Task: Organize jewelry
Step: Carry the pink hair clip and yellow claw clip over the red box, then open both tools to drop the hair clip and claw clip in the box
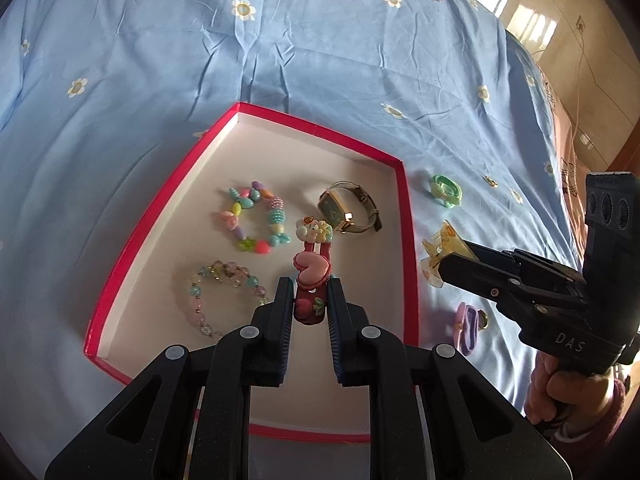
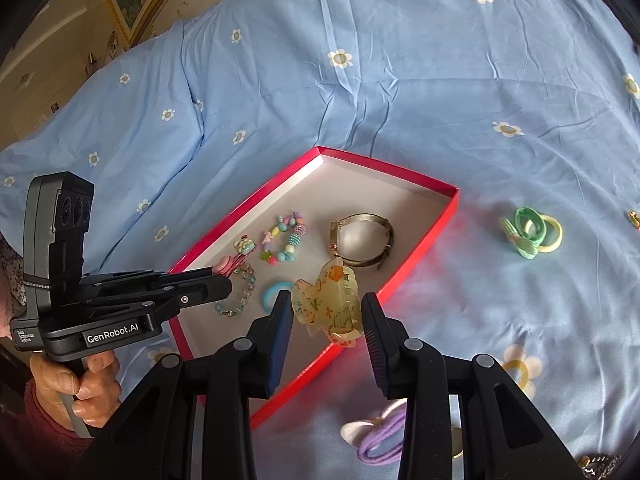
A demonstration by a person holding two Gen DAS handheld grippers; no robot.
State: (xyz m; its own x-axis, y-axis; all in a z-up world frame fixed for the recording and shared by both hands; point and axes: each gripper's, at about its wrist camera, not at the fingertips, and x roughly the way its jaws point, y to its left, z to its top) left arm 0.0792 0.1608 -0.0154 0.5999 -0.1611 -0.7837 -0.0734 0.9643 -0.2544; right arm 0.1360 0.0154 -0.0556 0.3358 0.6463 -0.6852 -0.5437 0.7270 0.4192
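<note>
Releasing either piece carelessly is the main risk here. The left gripper (image 1: 308, 300) is clamped narrowly on the pink hair clip (image 1: 311, 276) by its lower end only, above the near middle of the red box (image 1: 408, 240); most of the clip projects forward unsupported, so it could pivot in the pads or drop onto the clear bead bracelet (image 1: 224, 296) and tangle with it. The right gripper (image 2: 326, 320) holds the amber claw clip (image 2: 330, 306) between half-closed pads, above the box's right edge; let go there, it could strike the rim and tumble onto the bed (image 2: 320, 80). The claw clip is translucent yellow with painted flowers and curved teeth, glossy and likely slippery. The hair clip is chunky, with a heart and cartoon charms. Already in the box: a pastel bead bracelet (image 1: 254, 218) and a watch (image 1: 350, 212).
</note>
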